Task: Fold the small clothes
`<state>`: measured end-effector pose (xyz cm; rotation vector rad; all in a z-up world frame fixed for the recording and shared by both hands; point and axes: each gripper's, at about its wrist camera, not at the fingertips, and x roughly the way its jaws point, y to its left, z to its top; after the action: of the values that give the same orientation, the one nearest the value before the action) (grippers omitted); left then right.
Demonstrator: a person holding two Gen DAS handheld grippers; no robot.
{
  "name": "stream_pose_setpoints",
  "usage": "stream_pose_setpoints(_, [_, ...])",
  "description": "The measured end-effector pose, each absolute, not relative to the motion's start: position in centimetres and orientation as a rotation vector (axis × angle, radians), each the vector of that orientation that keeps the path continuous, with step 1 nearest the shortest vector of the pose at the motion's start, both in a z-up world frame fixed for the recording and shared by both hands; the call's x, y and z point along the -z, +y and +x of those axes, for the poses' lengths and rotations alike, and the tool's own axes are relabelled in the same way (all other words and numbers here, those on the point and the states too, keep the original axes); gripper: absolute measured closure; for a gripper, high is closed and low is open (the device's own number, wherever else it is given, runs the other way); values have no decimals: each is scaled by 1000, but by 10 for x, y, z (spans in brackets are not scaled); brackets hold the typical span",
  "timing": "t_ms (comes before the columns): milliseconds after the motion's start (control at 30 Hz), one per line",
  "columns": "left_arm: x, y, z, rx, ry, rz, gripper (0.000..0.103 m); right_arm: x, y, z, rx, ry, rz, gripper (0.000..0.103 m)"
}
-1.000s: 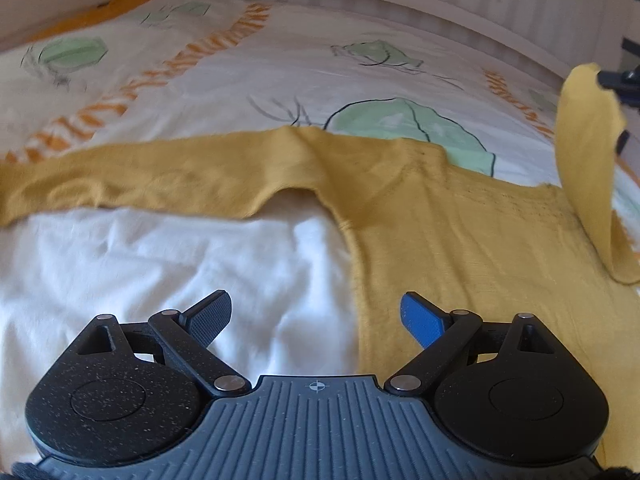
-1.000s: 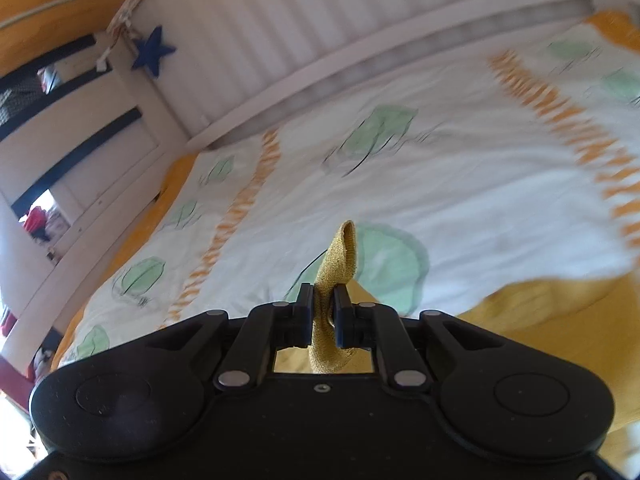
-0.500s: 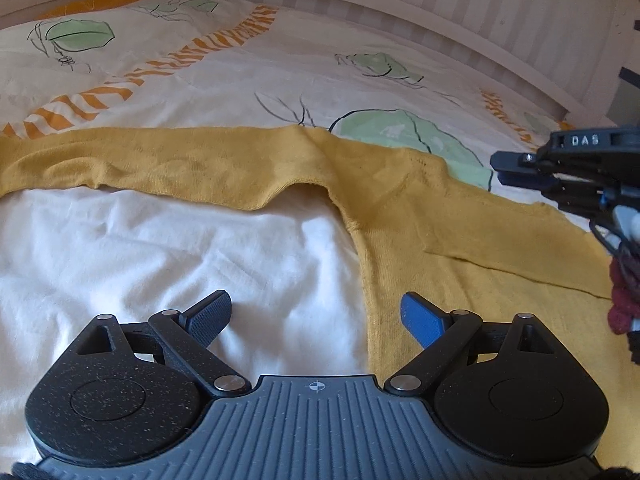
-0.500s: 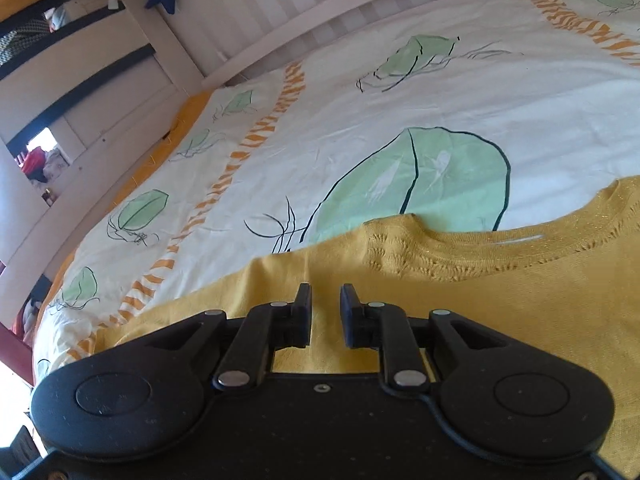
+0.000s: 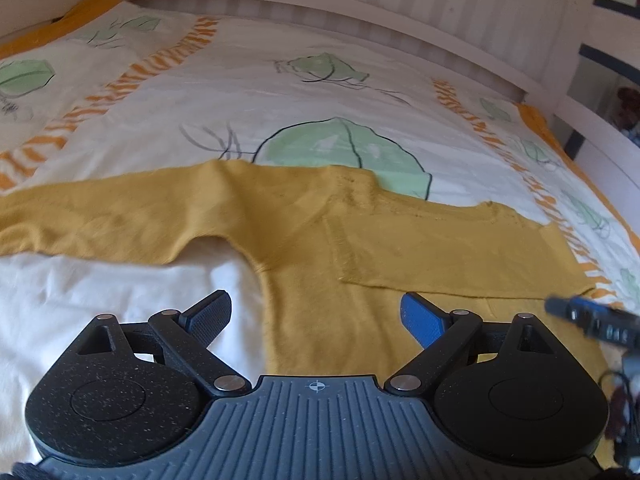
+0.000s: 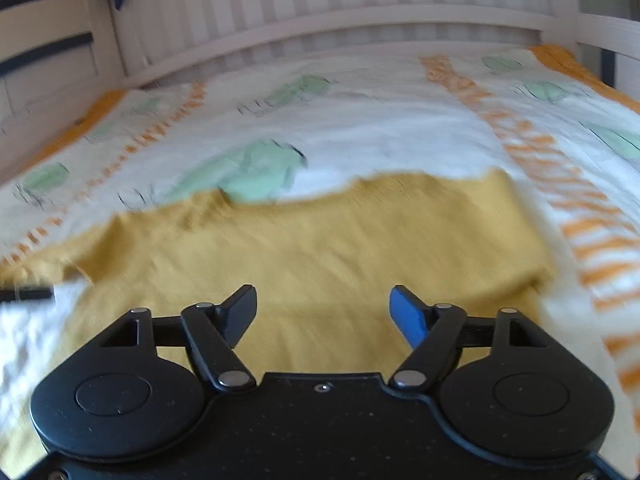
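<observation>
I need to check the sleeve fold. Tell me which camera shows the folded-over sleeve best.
The left wrist view: the folded-over sleeve lies sharp across the mustard sweater, its lower edge clearly outlined. The right wrist view is motion-blurred; the sleeve merges with the body, only its right-hand fold showing.

The right gripper (image 5: 592,320), blurred at the left view's edge, bears white letters, seemingly "DAS".

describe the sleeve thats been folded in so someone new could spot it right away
On the bed's leaf-print cover lies a mustard sweater. Its folded sleeve lies flat across the chest, just below the neckline. The other sleeve, unlike it, stretches straight out over the bedding.
</observation>
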<state>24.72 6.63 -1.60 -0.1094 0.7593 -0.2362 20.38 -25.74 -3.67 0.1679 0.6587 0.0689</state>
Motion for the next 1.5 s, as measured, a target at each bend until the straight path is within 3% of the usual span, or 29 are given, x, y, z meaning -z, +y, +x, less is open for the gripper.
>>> stream_pose_setpoints(200, [19, 32, 275, 261, 799, -57, 20, 56, -275, 173, -49, 684, 133, 21])
stream_pose_setpoints(300, [26, 21, 291, 267, 835, -56, 26, 57, -278, 167, -105, 673, 122, 9])
stream_pose_setpoints(433, [35, 11, 309, 249, 862, -54, 34, 60, -281, 165, -180, 669, 134, 8])
stream_pose_setpoints(700, [54, 3, 333, 176, 927, -52, 40, 59, -294, 160, -249, 628, 236, 8])
stream_pose_setpoints(767, [58, 3, 335, 152, 925, -69, 48, 57, -297, 163, -252, 633, 260, 8])
stream_pose_setpoints(800, [58, 3, 335, 136, 911, -73, 58, 56, -298, 163, -254, 636, 266, 8])
stream_pose_setpoints(833, [58, 3, 336, 117, 896, -79, 76, 55, -299, 164, -256, 636, 268, 8])
stream_pose_setpoints(900, [55, 4, 337, 88, 888, -108, 93, 53, -300, 163, -254, 632, 261, 8])
stream_pose_setpoints(933, [53, 6, 338, 89, 888, -125, 97, 52, -300, 162, -250, 630, 256, 8])
stream_pose_setpoints(1200, [9, 14, 332, 84, 741, -33, 97, 47, -302, 160, -233, 622, 248, 7])
stream_pose_setpoints(1500, [32, 19, 347, 18, 790, 8, 97, 54, -298, 162, -235, 666, 240, 5])
